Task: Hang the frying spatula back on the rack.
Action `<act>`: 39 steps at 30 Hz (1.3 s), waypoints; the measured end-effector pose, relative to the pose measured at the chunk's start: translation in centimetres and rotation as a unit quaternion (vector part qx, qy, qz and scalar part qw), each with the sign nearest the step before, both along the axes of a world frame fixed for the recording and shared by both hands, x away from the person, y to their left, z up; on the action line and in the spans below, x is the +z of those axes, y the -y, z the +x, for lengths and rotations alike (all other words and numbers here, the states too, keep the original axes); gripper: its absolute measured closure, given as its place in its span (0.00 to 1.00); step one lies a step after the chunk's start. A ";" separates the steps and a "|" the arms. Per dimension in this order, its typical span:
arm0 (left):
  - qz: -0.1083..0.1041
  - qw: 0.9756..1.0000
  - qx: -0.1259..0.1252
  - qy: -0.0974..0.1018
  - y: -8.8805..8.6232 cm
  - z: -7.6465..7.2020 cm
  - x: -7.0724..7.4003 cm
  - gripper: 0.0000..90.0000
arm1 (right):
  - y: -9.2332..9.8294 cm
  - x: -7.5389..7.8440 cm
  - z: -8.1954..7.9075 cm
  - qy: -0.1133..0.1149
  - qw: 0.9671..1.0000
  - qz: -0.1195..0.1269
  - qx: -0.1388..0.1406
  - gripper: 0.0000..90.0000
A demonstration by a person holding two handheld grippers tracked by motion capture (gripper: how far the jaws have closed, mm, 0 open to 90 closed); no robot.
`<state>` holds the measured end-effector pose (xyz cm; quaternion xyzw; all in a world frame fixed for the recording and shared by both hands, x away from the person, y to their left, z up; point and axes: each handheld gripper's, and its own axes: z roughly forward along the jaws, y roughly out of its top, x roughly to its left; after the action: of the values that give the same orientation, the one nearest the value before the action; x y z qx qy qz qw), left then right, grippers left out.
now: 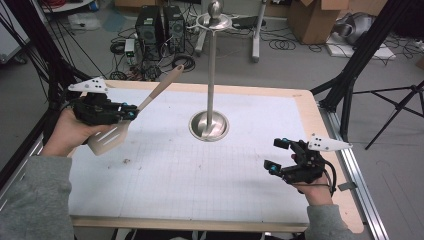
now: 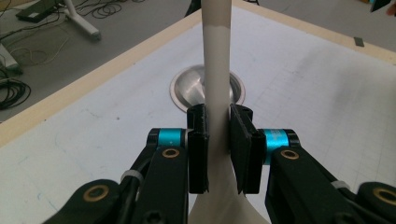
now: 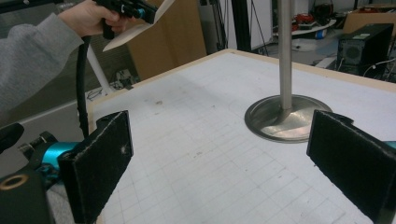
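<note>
Spatula, pale beige, blade low and handle slanting up toward the far side of the counter; held off the surface above the counter's left part; in the high view the blade hangs just below the left hand-held gripper, the handle end rising beyond the counter's far edge.

Left hand-held gripper pinching the spatula's neck, where handle widens into blade; in the left gripper view both black pads press flat on the neck from either side, handle running straight up out of the jaws.

Beyond the handle: metal stand, a round base on the counter near its middle, a thin upright pole, a small dish and ball at the top; stand well apart from the spatula.

Right hand-held gripper over the counter's right near part, jaws spread wide, nothing between them; right gripper view shows its pads well apart, stand base beyond.

Counter covered by a white gridded mat, wooden border around it; grey floor behind with cables, computer towers, cardboard boxes.
</note>
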<state>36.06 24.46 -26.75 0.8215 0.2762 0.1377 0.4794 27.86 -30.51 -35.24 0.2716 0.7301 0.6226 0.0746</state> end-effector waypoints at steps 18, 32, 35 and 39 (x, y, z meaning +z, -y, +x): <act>-0.017 1.000 0.006 0.020 -0.3 0.2 2.8 0.86 | 0.1 0.1 -0.1 0.000 1.000 0.003 0.000 0.07; -0.019 0.999 -0.003 0.034 0.1 0.0 5.5 0.86 | 0.3 0.2 -0.1 0.003 1.000 0.008 -0.001 0.07; -0.023 0.999 0.002 0.034 0.0 0.1 5.7 0.86 | 0.3 0.2 -0.1 0.002 1.000 0.008 0.000 0.07; -0.028 0.999 0.004 0.033 0.0 0.3 5.9 0.86 | 0.3 0.2 -0.2 0.003 1.000 0.007 0.000 0.07</act>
<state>36.33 24.46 -20.86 0.8018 0.2675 0.1591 0.5101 27.66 -30.82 -35.04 0.2703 0.7257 0.6283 0.0747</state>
